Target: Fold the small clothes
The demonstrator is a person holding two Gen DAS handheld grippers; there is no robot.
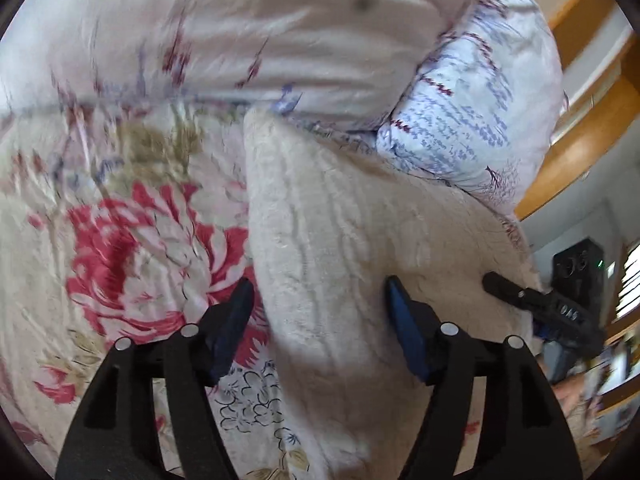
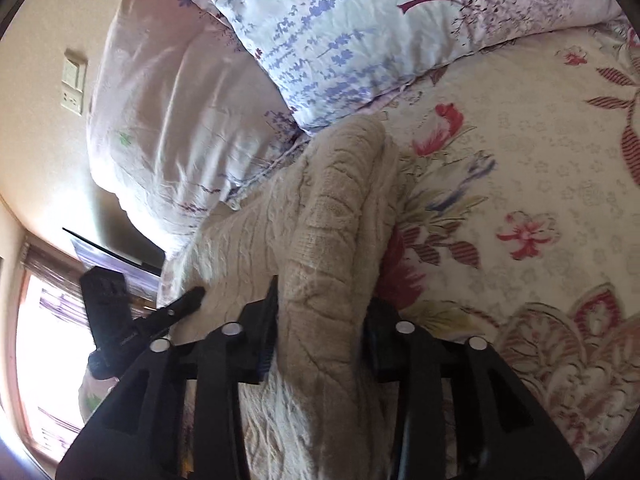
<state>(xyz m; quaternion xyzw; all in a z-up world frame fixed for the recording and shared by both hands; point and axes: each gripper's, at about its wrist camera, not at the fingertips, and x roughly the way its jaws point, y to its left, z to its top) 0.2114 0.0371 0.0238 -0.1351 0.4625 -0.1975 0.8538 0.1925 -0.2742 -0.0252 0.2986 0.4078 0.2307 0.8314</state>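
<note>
On the floral bedspread (image 1: 120, 208) beside the pillows (image 2: 340, 40), the left gripper (image 1: 320, 300) stands spread over a cream knit garment (image 1: 340, 232), pads clear of it. The right gripper (image 2: 320, 320) pinches a thick bunched fold of the same knit. Soft, floppy and stretchy by the look of it, it is probably best taken at an edge.

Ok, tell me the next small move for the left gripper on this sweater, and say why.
Probably close the left gripper on the cream sweater. Its fingers stand open around the sweater's edge without pinching it, while the right gripper already looks clamped on a bunched fold, so both need a hold before folding it over the floral bedspread.
</note>
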